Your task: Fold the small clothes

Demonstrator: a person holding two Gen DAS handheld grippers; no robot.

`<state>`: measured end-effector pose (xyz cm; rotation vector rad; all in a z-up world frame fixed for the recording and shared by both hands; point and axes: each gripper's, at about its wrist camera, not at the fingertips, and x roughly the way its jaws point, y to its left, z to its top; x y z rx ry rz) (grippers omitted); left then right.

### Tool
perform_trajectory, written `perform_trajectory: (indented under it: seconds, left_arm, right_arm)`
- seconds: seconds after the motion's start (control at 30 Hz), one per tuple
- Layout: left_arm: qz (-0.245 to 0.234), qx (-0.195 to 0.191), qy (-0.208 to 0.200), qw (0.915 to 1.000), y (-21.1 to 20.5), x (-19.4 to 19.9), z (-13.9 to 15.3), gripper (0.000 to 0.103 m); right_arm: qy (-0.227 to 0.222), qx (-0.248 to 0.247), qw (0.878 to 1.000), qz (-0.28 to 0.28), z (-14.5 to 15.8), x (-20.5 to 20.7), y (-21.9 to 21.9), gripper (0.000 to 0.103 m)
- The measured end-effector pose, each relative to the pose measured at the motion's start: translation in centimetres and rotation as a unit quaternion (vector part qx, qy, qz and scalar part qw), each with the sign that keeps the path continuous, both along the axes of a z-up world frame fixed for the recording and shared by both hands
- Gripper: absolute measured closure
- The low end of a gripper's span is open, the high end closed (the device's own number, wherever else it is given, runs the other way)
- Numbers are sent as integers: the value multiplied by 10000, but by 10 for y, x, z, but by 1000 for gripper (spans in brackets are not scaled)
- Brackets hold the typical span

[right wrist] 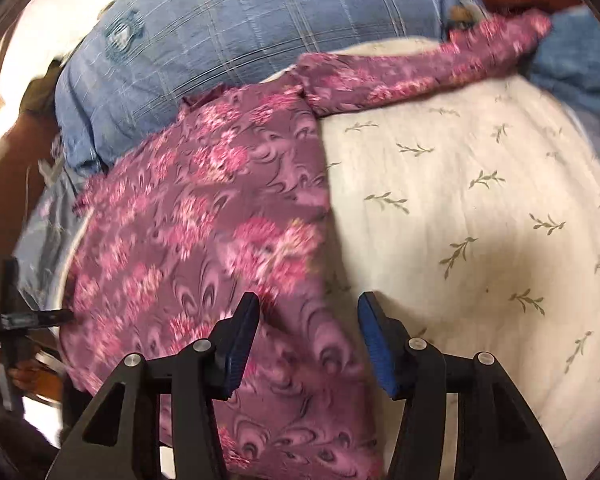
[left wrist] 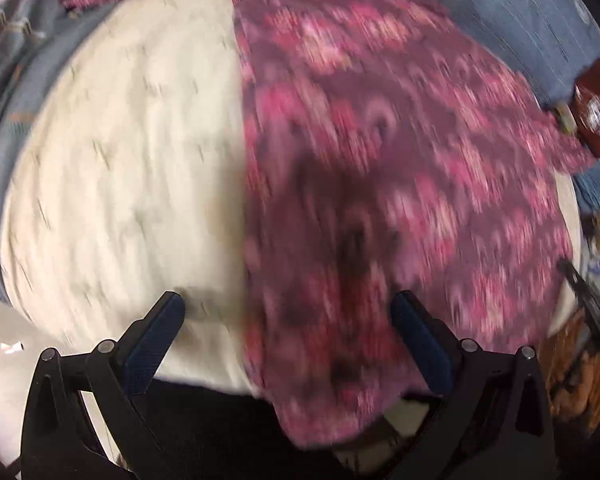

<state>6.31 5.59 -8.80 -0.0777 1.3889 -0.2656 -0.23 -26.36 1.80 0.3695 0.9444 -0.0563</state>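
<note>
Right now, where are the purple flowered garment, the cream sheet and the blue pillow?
purple flowered garment (right wrist: 204,216): right wrist view, its main body.
cream sheet (right wrist: 480,216): right wrist view, bare leaf-printed part.
blue pillow (right wrist: 260,32): right wrist view, checked front.

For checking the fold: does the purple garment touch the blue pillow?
Touching. In the right wrist view the purple garment lies with its top edge against the blue pillow.

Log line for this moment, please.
left gripper: open, empty | right gripper: open, empty | purple floral garment: on cream leaf-print cloth, sleeve out

Right claw (right wrist: 308,340) hovers open over the purple floral garment (right wrist: 204,216) — spread on a cream leaf-print cloth (right wrist: 480,208).
</note>
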Motion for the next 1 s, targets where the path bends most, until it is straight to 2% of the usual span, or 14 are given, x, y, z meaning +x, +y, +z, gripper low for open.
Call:
perform_trajectory:
  seconds: [0.17,0.2,0.23,0.27,0.3,0.33,0.43,0.5,0.7,0.8,0.87,0.9,0.93,1.0]
  left_arm:
    - [-310,9,98,9995,-3,-28,-6,0]
    - [-260,7,20,9997,-2,-29,-7,10]
    - [-199,31,-116,9997,-1,-32,-5,27]
    - [-175,114,-288,9994,-1,-34,-1,40]
    - [-217,49,-373,9991,0,-35,5,77]
    - [-167,-198,-338,9991,8,-35,13,98]
    - [119,-705,-399,9966,30,-35,35,98]
    - [128,-538,-440,9975,38,-34,36,98]
    - [158,0,193,9997,32,-26,-1,92]
    - [83,-117,-263,9995,43,-25,34,91]
    - [-5,-122,-748,9971,40,-13,65,75]
    - [-26,-120,-959,9953,35,-7,77,57]
    - [-23,-100,-1267,9919,25,4,91,43]
    - [-29,-108,-1575,9875,12,34,97,40]
  right_arm:
    - [162,-645,9976,205,4,1,16,55]
    - [162,-677,9974,203,3,1,16,67]
    - [158,-674,9974,216,4,0,15,100]
    - [143,-533,9980,294,4,0,14,99]
    - [65,-393,9987,321,7,-1,13,99]
    - [-84,-256,9991,339,13,-3,14,99]
    - [-838,505,9949,255,55,-23,-2,99]
    - [-1047,598,9926,162,68,-27,-11,99]
    - [669,19,9978,-9,-6,-7,-13,97]
    - [264,289,9990,-231,17,-13,-26,92]
    - [-321,334,9985,-306,49,-9,-36,91]
    - [-508,345,9977,-303,59,-4,-39,86]
    - [-669,345,9967,-287,70,5,-40,73]
    - [-811,346,9958,-255,80,36,-38,51]
